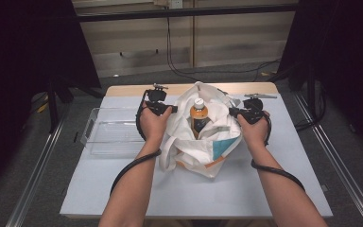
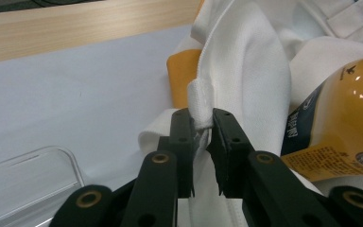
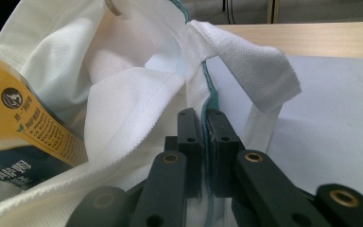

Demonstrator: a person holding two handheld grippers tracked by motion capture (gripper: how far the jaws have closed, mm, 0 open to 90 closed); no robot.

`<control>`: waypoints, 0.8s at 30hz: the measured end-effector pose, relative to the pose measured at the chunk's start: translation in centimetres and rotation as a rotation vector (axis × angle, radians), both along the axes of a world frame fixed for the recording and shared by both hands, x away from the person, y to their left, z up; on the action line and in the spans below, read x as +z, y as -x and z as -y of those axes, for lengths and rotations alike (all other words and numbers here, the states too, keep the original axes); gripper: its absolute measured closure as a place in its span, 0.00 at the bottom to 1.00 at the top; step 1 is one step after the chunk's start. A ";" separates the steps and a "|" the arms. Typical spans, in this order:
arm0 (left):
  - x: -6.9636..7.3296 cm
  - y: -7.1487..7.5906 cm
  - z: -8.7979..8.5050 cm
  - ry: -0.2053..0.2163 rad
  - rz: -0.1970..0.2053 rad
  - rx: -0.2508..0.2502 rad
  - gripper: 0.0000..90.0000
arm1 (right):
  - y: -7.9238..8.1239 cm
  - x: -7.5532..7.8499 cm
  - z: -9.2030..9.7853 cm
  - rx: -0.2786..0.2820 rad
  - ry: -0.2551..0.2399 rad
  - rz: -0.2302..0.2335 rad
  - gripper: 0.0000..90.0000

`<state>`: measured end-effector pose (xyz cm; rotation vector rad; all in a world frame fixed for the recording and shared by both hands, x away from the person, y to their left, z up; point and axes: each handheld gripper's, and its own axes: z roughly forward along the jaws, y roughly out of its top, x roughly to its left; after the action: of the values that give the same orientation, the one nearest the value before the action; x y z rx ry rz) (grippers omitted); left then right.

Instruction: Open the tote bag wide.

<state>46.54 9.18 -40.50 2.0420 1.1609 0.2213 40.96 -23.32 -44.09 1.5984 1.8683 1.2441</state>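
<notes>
- Left gripper (image 1: 174, 109) pinched the white bag (image 1: 217, 142) rim at 9 o'clock of the bottle (image 1: 198, 115).
- Right gripper (image 1: 232, 111) clamped the rim at 3 o'clock.
- The bottle stood upright between them.

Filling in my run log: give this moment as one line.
left gripper: shut on bag rim | right gripper: shut on bag rim | bag: held open | bottle: upright inside

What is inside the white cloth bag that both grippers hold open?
Inside the white cloth bag stands an orange bottle with a white cap. Its lower part and the bag's bottom are covered by cloth.
</notes>
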 end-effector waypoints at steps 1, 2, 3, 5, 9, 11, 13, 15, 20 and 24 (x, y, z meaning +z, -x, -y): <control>0.0 0.0 0.0 0.000 0.000 0.000 0.88 | 0.0 -0.1 0.0 0.000 0.000 -0.004 0.95; -0.2 0.0 0.2 0.003 -0.005 0.014 0.88 | 0.0 -0.1 0.0 -0.002 -0.002 -0.006 0.95; -0.3 0.0 0.2 -0.009 -0.006 0.006 0.88 | 0.1 -0.2 0.0 0.001 0.001 -0.005 0.96; -0.3 0.0 0.2 -0.018 -0.013 0.002 0.88 | 0.1 -0.3 0.0 -0.002 0.000 -0.010 0.96; -0.7 0.0 0.6 -0.044 -0.041 -0.007 0.88 | 0.3 -0.5 0.0 -0.006 0.004 -0.015 0.96; -0.8 0.1 0.5 -0.049 -0.037 -0.004 0.88 | 0.4 -0.4 0.0 -0.007 0.001 -0.009 0.96; -0.7 0.1 0.5 -0.045 -0.032 -0.004 0.88 | 0.5 -0.2 0.0 -0.002 0.002 -0.002 0.96; -0.2 0.4 0.3 -0.020 -0.015 0.002 0.85 | 0.6 0.0 0.0 -0.003 0.005 0.002 0.95; 0.5 0.9 -0.2 -0.003 -0.005 0.016 0.78 | 0.8 0.3 0.2 -0.014 -0.013 0.011 0.94; 0.9 1.6 -0.9 -0.003 0.022 0.029 0.70 | 1.3 1.1 0.4 -0.011 -0.018 0.039 0.87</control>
<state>44.99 10.09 -39.61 2.0213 1.1784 0.2589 39.63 -23.68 -42.95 1.5800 1.8274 1.2817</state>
